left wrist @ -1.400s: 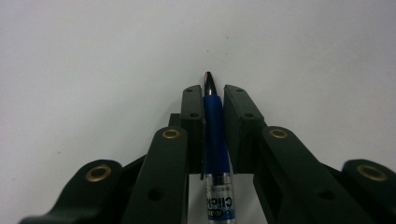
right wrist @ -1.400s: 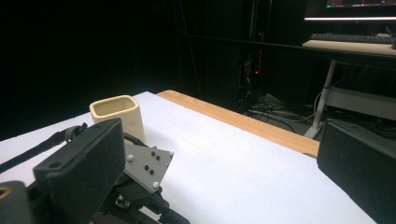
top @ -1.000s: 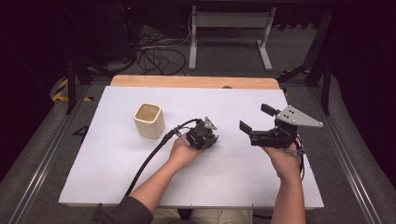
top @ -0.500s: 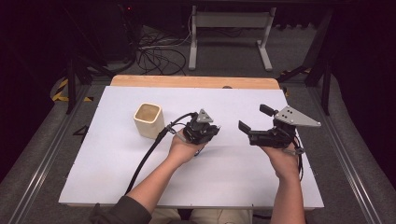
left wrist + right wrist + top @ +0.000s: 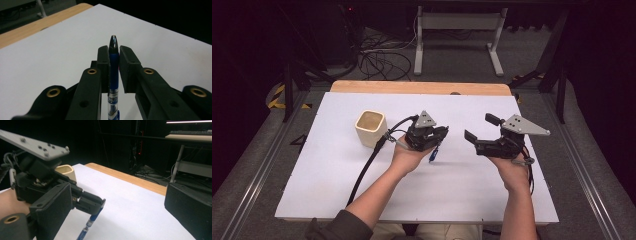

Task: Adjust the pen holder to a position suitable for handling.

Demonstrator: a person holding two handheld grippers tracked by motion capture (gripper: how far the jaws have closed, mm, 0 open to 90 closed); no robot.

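The left gripper (image 5: 438,142) is clenched on a slim blue ballpoint pen with a black tip (image 5: 113,67), lifted clear of the white worktop (image 5: 332,170), its long axis running along the jaws. The square cream ceramic cup (image 5: 370,127) stands near, on this gripper's far side from the right gripper (image 5: 477,129), whose jaws are spread with nothing between them; they have just narrowed slightly.

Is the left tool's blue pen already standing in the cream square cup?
No, the blue pen with the black tip is clamped in the left tool, hanging apart from the cream square cup.
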